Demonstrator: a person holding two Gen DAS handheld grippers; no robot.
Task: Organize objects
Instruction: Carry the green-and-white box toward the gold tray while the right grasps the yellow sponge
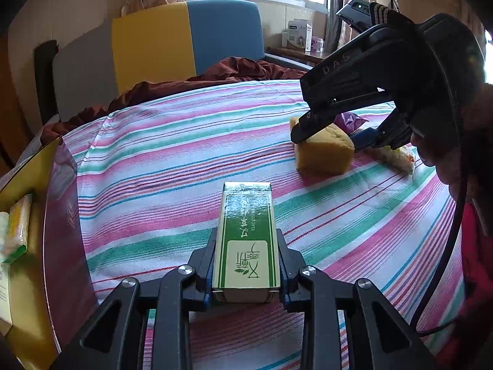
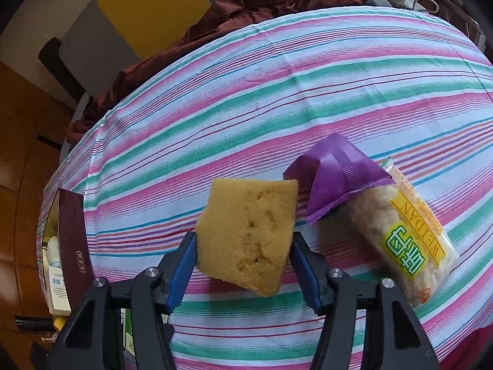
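Note:
My left gripper [image 1: 246, 265] is shut on a green and cream carton [image 1: 246, 234] and holds it above the striped bedsheet [image 1: 185, 141]. My right gripper [image 2: 243, 240] is shut on a yellow sponge [image 2: 249, 231]; the sponge is tilted just above the sheet. In the left wrist view the right gripper [image 1: 326, 135] grips the sponge [image 1: 323, 154] at the right. A purple packet [image 2: 332, 175] and a clear rice-cracker bag [image 2: 403, 237] lie right of the sponge.
A dark red box [image 1: 58, 215] with a gold inside stands open at the left bed edge and holds small packets [image 1: 18, 225]; it also shows in the right wrist view [image 2: 74, 240]. A maroon blanket [image 1: 215, 74] and a yellow-blue headboard [image 1: 185, 40] lie behind.

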